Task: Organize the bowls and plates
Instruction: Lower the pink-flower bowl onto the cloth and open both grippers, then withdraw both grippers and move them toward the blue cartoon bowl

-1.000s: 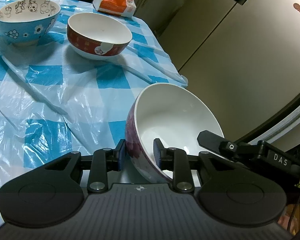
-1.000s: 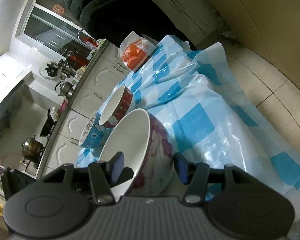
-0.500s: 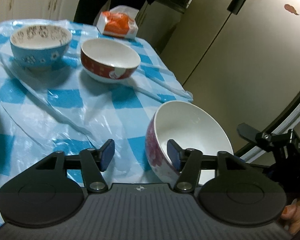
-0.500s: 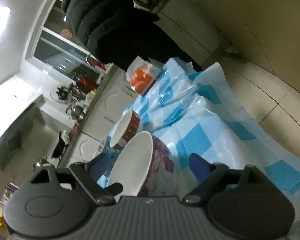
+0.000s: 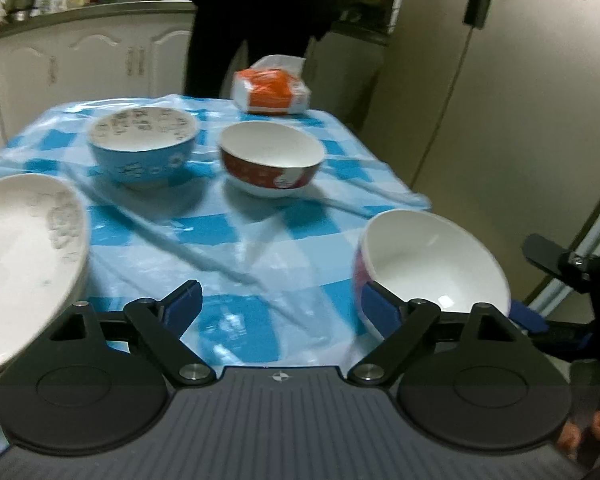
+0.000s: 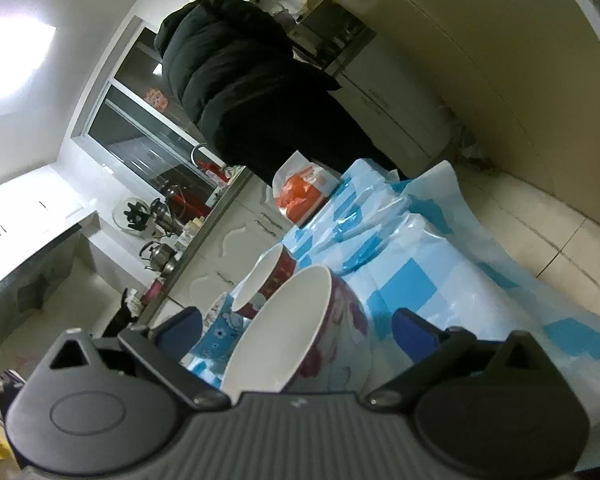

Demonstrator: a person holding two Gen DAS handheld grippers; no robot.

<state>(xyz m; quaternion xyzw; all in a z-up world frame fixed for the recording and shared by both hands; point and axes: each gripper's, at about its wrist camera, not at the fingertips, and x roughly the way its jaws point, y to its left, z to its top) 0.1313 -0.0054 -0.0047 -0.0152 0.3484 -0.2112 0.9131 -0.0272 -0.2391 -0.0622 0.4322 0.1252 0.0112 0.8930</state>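
Left tool (image 5: pixel 278 300) jaws opening, nothing between; right tool (image 6: pixel 296 326) jaws opening w/ pink bowl (image 6: pixel 300 336) between, pads clear; bowl sits at bench (image 5: pixel 260 224) corner; blue bowl (image 5: pixel 142 148), red bowl (image 5: pixel 272 162) farther back.

The three bowls look like glazed ceramic: the pink-flowered bowl (image 5: pixel 432 268) is smooth and glossy white inside, the red bowl (image 5: pixel 271 159) and blue bowl (image 5: pixel 142 148) likewise shiny. The white plate (image 5: pixel 20 256) has a duller, faintly speckled face. A thin, crinkled plastic sheet (image 5: pixel 236 240) with a wet-looking sheen covers the blue-checked table. The left gripper (image 5: pixel 278 308) is matt black plastic with ribbed grey housing and blue rubbery pads. The kettle (image 6: pixel 158 256) is polished metal
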